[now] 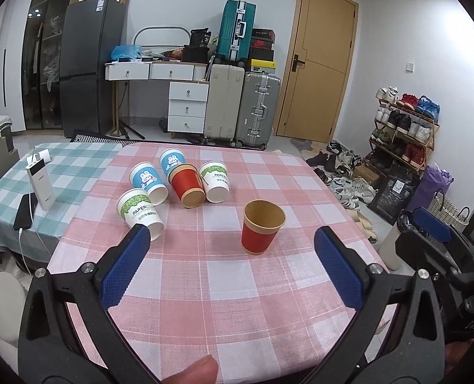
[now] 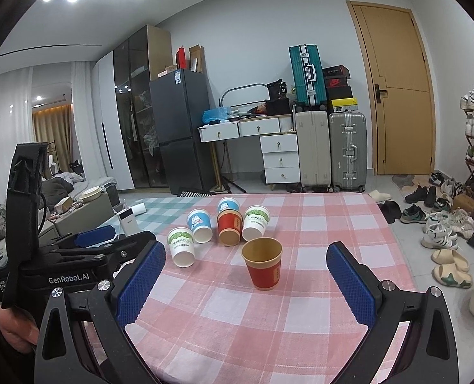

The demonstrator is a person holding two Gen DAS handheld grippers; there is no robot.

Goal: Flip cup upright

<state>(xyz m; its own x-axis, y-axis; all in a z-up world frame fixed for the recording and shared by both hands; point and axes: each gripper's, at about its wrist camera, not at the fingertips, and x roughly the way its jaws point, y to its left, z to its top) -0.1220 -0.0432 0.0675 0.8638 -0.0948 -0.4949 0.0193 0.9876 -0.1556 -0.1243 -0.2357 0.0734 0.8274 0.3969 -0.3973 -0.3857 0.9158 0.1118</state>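
Background: fridge [image 1: 89, 64], white drawers [image 1: 187, 107], three suitcases [image 1: 257, 108], door [image 1: 320, 64], shoe rack [image 1: 403, 134]; power bank [image 1: 40, 182] on green-checked bench [image 1: 76, 160].

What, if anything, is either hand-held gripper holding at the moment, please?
Nothing is held. The left hand-held gripper and the right hand-held gripper are both open, and the upright red cup stands free on the table between their fingers.

Upright red cup [image 1: 263, 226] between wide-spread left tool [image 1: 232, 240] fingers.
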